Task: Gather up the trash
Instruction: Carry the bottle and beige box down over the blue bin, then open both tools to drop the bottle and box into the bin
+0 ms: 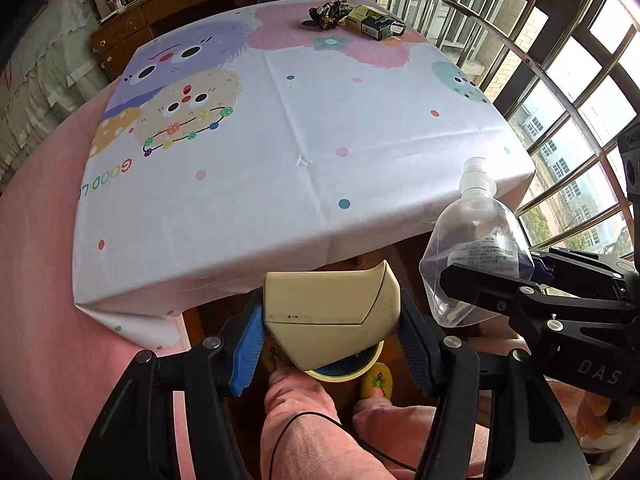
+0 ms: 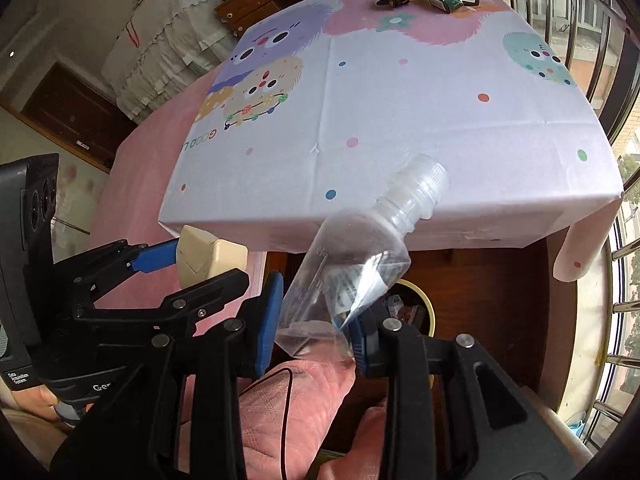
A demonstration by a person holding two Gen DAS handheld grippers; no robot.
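Both grippers loaded below the worktop's near edge, over a yellow-rimmed bin.

The clear plastic bottle [image 2: 360, 256] looked empty, light and soft-walled; it sat crumpled where the right gripper [image 2: 316, 320] had its fingers closed partway onto its lower body, neck tilted up toward the worktop [image 2: 420, 120]. A gentler hold nearer the stiffer shoulder would likely slip less. The left gripper [image 1: 328, 332] had its fingers drawn in against both sides of a rigid beige plastic piece [image 1: 332, 316], probably the bin [image 2: 424, 300] lid. A crumpled dark wrapper [image 1: 328, 14] and a green carton [image 1: 370, 22] lay at the far edge, touching.
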